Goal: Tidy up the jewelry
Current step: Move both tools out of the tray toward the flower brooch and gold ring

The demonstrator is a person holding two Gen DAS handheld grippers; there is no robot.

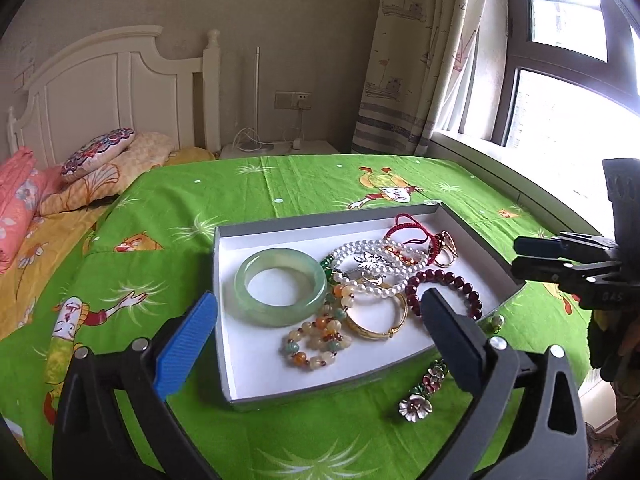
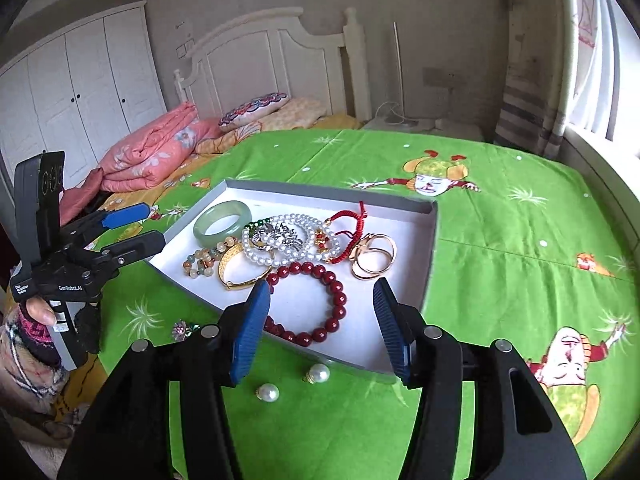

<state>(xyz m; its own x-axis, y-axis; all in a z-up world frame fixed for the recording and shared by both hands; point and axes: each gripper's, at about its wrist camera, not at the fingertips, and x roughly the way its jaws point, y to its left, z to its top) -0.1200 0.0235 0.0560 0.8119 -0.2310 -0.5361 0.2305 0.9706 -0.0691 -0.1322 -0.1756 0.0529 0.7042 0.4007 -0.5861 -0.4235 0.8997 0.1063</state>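
A grey box lid with a white inside lies on the green bedspread. It holds a green jade bangle, pearl strands, a gold bangle, a dark red bead bracelet, a mixed-colour bead bracelet, a red cord bracelet and gold rings. Outside the lid lie a flower brooch and two pearl earrings. My left gripper is open and empty. My right gripper is open and empty above the red bracelet.
The bed has a white headboard, pillows and a folded pink quilt. A window and curtain are on the right. A white wardrobe stands at the left. A nightstand is behind the bed.
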